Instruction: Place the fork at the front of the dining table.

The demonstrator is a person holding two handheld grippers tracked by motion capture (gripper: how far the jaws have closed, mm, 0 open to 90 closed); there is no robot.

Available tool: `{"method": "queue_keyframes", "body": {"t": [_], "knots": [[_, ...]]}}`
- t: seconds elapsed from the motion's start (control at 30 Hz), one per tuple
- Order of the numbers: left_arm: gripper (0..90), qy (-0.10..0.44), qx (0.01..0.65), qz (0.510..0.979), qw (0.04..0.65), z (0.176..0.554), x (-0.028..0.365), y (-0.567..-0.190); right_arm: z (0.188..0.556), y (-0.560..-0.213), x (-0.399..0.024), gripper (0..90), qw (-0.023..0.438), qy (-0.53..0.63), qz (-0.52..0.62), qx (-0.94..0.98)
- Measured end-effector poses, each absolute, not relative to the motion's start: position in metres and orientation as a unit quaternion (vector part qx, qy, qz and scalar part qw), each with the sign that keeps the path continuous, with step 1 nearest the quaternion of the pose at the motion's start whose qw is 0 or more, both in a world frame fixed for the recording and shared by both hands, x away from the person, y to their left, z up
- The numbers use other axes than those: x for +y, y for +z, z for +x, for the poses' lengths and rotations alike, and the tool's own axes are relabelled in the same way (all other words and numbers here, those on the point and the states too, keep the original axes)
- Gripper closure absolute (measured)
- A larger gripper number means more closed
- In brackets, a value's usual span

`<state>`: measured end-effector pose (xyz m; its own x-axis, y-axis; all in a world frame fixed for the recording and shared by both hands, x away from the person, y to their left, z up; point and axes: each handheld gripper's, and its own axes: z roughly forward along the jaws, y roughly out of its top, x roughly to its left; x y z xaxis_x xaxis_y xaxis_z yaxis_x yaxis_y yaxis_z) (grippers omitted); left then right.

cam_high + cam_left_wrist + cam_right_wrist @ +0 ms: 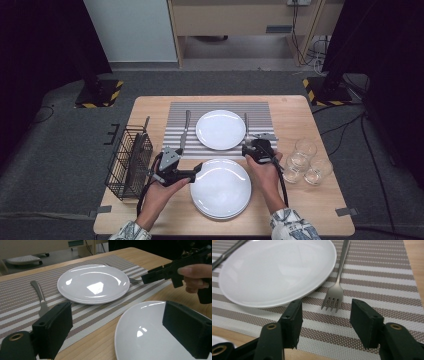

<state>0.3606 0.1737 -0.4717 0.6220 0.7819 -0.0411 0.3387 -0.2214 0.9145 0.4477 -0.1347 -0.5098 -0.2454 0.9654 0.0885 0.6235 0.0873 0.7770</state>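
The placemat (220, 131) was striped grey and white; up close its bands looked brown-dotted. Both plates (220, 129) (220, 188) were glossy white, the fork (335, 293) dull silver, the wire basket (128, 162) black, the table (310, 200) pale wood.

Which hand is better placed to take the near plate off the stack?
Left. The left tongs stand open at the rim of the near plate, which shows between their jaws. The right tongs stand open over the placemat, with the fork just ahead.
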Motion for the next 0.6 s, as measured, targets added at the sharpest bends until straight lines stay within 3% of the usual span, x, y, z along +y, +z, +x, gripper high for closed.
{"method": "queue_keyframes", "body": {"t": [0.3,0.6], "knots": [[8.0,0.222,0.376,0.749,0.497,0.361,0.175,-0.473,0.442,-0.481,-0.14,26.6,0.238,0.394,0.538,0.706],[7.7,0.222,0.377,0.751,0.495,0.361,0.175,-0.474,0.436,-0.449,-0.154,18.0,0.251,0.414,0.512,0.71]]}}
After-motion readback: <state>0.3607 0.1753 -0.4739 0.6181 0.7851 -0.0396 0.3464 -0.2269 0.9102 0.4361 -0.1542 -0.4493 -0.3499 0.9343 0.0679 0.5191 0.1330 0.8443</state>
